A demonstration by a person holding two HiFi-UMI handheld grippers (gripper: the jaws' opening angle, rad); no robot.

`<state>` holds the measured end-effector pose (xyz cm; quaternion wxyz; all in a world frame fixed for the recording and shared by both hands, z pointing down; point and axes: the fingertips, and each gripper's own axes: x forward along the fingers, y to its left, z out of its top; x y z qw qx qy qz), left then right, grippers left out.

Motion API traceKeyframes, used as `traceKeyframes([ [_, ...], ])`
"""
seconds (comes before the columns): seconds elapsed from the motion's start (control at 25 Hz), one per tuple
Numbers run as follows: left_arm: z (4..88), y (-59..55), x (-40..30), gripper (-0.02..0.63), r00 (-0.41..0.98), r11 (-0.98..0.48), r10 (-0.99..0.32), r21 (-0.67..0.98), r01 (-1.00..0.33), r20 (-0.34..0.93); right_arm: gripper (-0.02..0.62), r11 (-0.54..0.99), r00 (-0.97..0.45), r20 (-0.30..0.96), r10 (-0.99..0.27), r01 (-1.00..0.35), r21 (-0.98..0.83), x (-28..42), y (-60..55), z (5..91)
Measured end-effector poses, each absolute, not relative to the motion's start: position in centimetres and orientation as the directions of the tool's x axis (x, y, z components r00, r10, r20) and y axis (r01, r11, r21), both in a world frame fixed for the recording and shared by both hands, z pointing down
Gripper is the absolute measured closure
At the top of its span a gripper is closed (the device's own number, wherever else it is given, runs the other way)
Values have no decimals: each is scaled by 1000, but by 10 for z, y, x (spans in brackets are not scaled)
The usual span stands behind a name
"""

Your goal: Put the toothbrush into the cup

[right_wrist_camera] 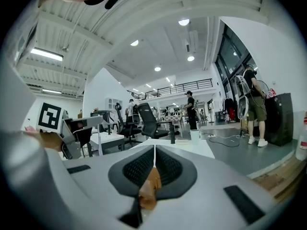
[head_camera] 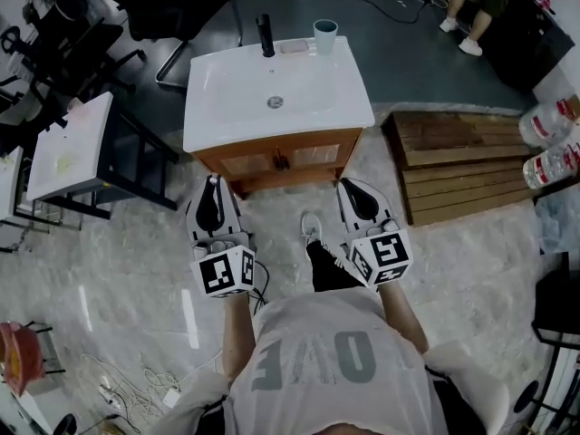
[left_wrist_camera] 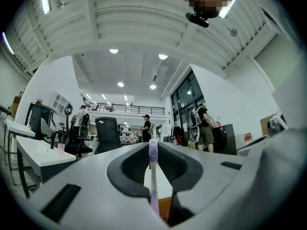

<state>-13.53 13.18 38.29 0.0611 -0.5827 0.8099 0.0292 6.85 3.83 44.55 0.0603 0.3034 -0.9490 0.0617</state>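
A purple toothbrush stands upright between the jaws of my left gripper, which is shut on it. In the head view the left gripper and the right gripper hang side by side in front of the wooden cabinet of a white sink vanity. A pale teal cup stands at the sink's back right corner, beside a black faucet. In the right gripper view the cup is far ahead, and the right gripper is shut with nothing in it.
A wooden pallet lies on the floor right of the vanity, with water bottles beyond it. A white side table on a black frame stands to the left. Office chairs and cables fill the back. A person sits at the far right.
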Motion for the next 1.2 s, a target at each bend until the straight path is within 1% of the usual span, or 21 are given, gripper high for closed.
traceKeyframes([
  [0.2,390,61,-169,534,-329,330,-939,6,-944,-106,563,818,-812,211,-544,-569,-81,25,-43,453],
  [0.52,408,-20,-227,534,-403,401,-914,41,-915,-57,563,870,-855,266,-446,-483,-95,-48,-131,465],
  [0.68,402,-51,-242,534,-419,419,-906,27,-908,-62,563,871,-855,283,-434,-479,-108,-61,-164,470],
  [0.8,390,-65,-246,534,-411,412,-909,9,-911,-71,563,871,-859,274,-433,-477,-119,-67,-181,467],
  [1.2,380,-80,-258,534,-407,407,-912,16,-913,-58,563,846,-843,220,-491,-521,-110,-77,-203,444],
])
